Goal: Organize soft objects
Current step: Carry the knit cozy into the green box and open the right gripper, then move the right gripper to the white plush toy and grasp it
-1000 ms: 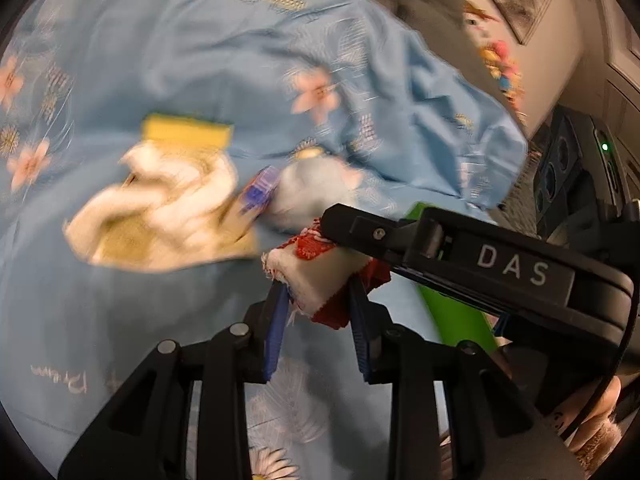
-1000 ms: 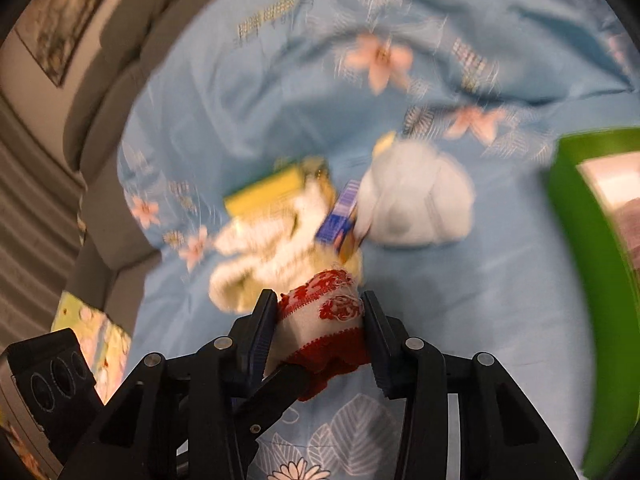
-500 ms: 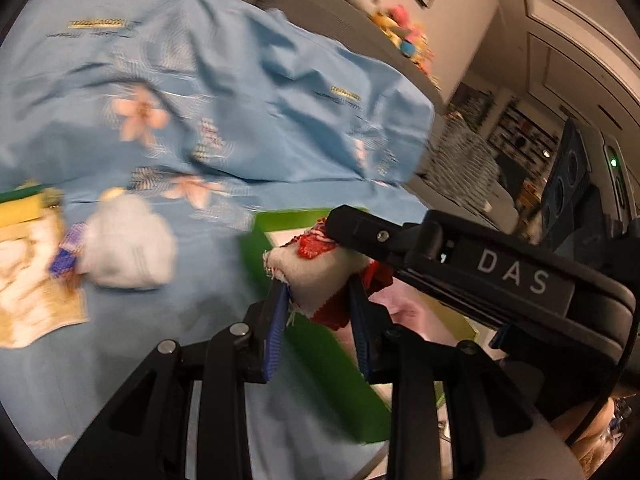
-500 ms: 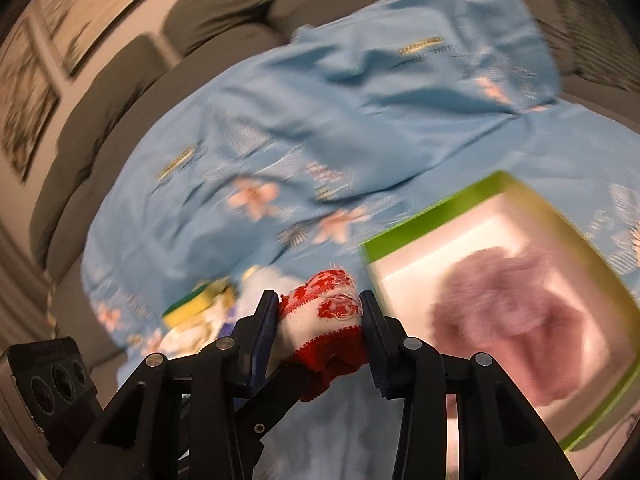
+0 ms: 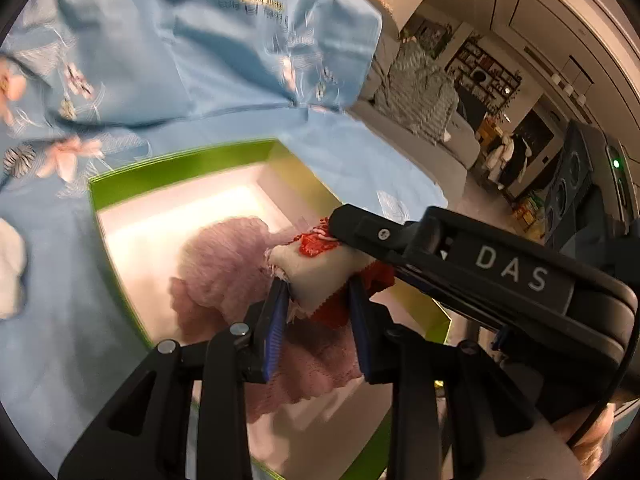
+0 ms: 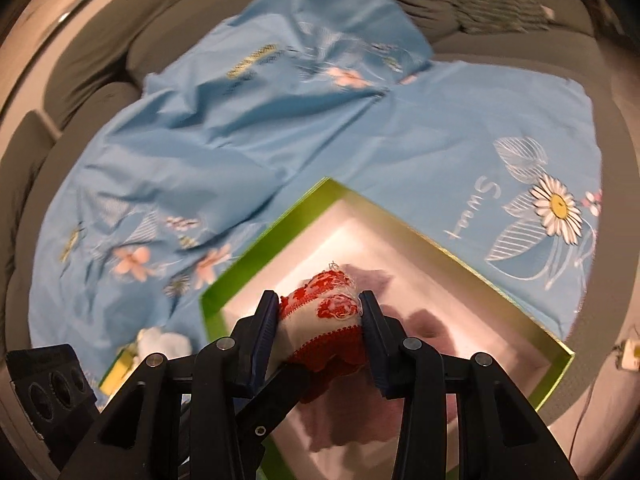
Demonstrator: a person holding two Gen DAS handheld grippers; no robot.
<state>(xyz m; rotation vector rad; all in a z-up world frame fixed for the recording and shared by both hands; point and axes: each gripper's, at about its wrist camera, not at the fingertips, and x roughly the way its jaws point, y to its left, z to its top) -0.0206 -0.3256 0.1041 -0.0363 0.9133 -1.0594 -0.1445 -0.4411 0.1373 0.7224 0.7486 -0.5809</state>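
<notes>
Both grippers are shut on one rolled white cloth with red pattern (image 5: 320, 276), also seen in the right wrist view (image 6: 320, 328). My left gripper (image 5: 318, 300) and my right gripper (image 6: 320, 320) hold it together above an open green box (image 5: 180, 168) with a white inside. The box also shows in the right wrist view (image 6: 460, 256). A pink knitted cloth (image 5: 224, 264) lies inside the box, under the roll. The right gripper's body crosses the left wrist view at right.
The box stands on a light blue flowered sheet (image 6: 240, 120) spread over a grey sofa (image 6: 100, 60). A white soft item (image 5: 10, 268) lies left of the box; it and a yellow-edged item (image 6: 120, 368) show in the right wrist view.
Both grippers carried the rolled cloth to the right, from above the white and yellow items to over the green box. The grip on the roll has not changed.
</notes>
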